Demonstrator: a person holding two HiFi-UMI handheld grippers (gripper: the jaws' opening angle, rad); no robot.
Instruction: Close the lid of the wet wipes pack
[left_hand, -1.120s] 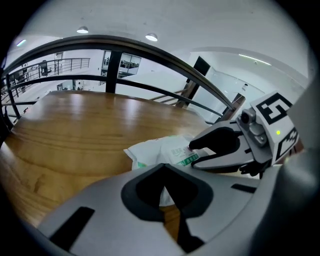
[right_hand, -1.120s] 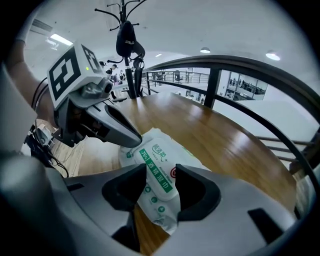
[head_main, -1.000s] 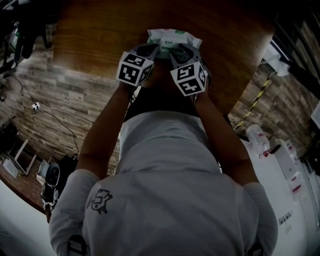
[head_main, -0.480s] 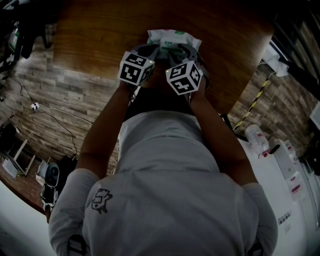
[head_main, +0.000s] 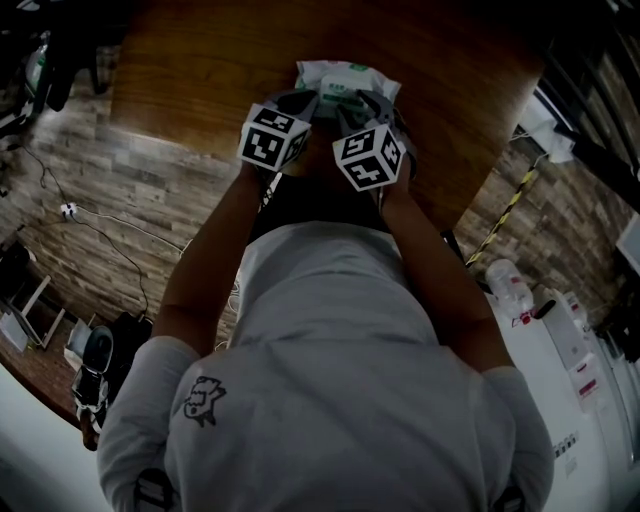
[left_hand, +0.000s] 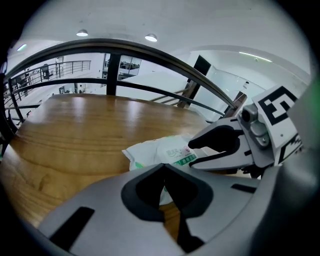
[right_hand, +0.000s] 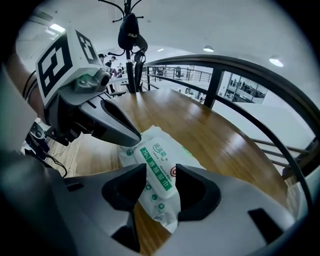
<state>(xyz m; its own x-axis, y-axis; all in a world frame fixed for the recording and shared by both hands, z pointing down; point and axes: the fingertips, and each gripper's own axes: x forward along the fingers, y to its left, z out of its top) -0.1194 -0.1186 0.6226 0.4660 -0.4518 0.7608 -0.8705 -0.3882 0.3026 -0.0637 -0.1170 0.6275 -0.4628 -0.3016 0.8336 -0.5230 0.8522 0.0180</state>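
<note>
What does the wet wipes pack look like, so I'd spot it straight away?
Start at the brown wooden table. Near its edge closest to the person, just ahead of the left gripper and right gripper, lies the wet wipes pack. It is a soft white pouch with green print, unlike the hard grey grippers beside it.

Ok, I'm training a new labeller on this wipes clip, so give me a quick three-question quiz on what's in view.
1. True or false: the right gripper's jaws are pressed together.
2. The wet wipes pack lies on: A) a wooden table, B) a white shelf, C) the floor.
3. What colour is the printed band on the pack?
Key: 1 false, they stand apart; 2 A; 3 green.
</note>
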